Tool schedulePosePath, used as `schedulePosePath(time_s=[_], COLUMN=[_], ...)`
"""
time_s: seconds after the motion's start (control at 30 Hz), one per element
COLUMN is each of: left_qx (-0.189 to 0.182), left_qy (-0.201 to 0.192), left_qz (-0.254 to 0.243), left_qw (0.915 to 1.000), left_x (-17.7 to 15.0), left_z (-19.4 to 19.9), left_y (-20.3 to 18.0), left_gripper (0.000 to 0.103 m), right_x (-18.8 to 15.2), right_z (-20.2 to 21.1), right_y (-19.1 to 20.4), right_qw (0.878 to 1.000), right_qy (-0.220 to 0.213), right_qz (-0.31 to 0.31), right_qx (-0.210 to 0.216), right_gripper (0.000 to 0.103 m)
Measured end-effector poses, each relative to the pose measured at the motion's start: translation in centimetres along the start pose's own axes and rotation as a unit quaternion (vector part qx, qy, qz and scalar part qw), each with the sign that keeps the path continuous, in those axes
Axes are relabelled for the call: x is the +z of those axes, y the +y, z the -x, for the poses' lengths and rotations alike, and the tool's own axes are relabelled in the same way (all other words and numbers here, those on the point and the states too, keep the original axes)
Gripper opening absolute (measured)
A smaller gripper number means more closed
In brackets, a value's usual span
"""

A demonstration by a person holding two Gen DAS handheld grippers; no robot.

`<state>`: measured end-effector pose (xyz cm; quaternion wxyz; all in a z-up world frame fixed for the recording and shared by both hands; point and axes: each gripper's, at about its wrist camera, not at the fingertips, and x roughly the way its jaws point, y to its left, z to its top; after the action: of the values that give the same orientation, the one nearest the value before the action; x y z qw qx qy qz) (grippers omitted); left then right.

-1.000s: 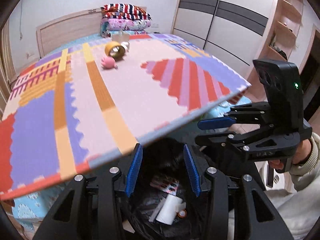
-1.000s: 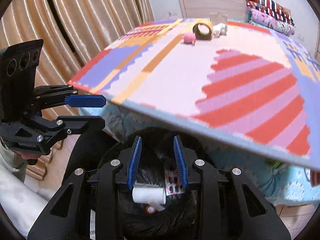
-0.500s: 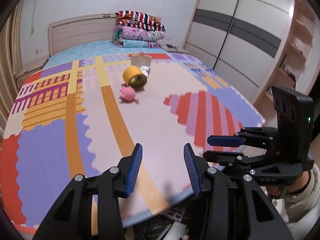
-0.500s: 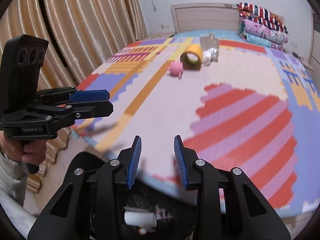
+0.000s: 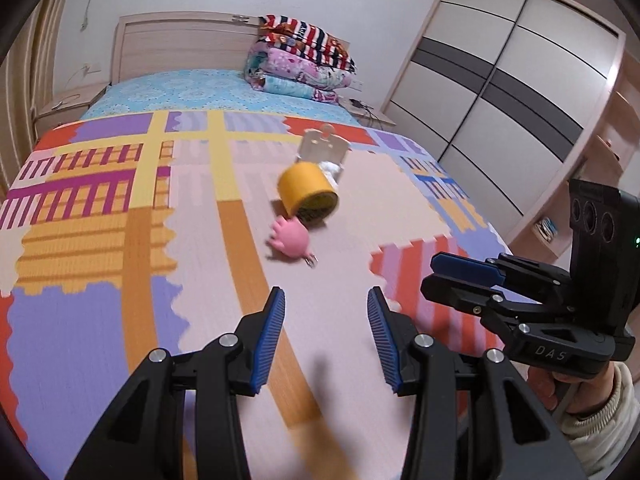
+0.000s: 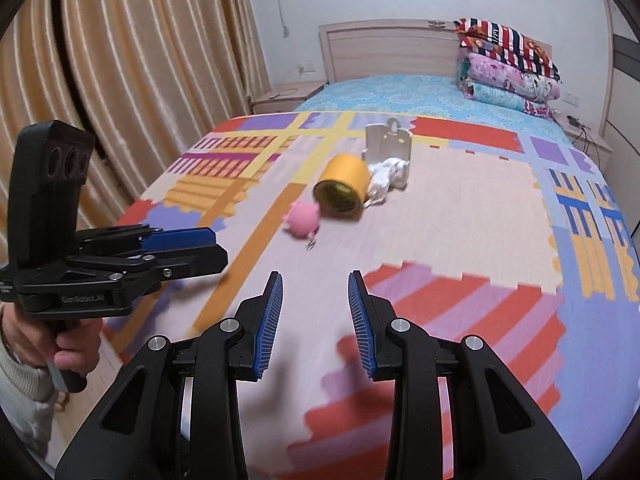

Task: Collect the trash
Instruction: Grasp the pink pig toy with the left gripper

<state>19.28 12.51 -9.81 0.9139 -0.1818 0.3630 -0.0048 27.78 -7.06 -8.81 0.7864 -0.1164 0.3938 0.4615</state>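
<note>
On the colourful foam mat [image 5: 100, 280] covering the bed lie a yellow tape roll [image 5: 308, 194], a pink toy [image 5: 291, 238], a crumpled white tissue [image 5: 330, 168] and a pale plastic package [image 5: 322, 146]. The right wrist view shows the same cluster: tape roll [image 6: 342, 188], pink toy [image 6: 302, 218], tissue [image 6: 386, 178], package [image 6: 388, 140]. My left gripper [image 5: 326, 296] hovers open over the mat's near part, short of the pink toy, with nothing between its blue pads. My right gripper [image 6: 315, 280] is open and empty too. Each gripper shows in the other's view, right gripper [image 5: 460, 276] and left gripper [image 6: 200, 246].
Folded blankets [image 5: 304, 64] are stacked by the wooden headboard [image 5: 180, 48]. A sliding-door wardrobe [image 5: 500, 80] and shelves stand to the right of the bed. Beige curtains [image 6: 120, 80] hang to its left, with a nightstand [image 6: 286, 94] in the corner.
Both grippers rose from above the black trash bin at the bed's foot and moved forward over the mat. The bin has dropped out of view. Jaw gaps look unchanged.
</note>
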Motion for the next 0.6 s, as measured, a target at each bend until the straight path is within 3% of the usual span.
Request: schedulePosePath(time_s=[0.2,0.43,0.6], left_qx=[-0.014,-0.007,-0.005], left_qy=[0.006,0.016,0.022], left_qz=[0.031,0.049,0.044], left_qw=[0.9994,0.9987,0.9988], left_x=[1.5,2.3,2.6], left_z=[-2.1,-4.2,-5.2], left_y=[1.5,2.7,2.6], left_gripper=[0.041,0.041,0.041], right_x=[2.3,4.7,6.0], right_z=[-2.0,-3.9,-5.5], right_y=[-1.4,-1.9,-1.8], right_qw=[0.999,0.998,0.998], right_qy=[0.009,0.015,0.017], right_qz=[-0.034,-0.055,-0.061], right_qx=[0.012,0.012,0.008], right_gripper=[0.034,0.034,0.037])
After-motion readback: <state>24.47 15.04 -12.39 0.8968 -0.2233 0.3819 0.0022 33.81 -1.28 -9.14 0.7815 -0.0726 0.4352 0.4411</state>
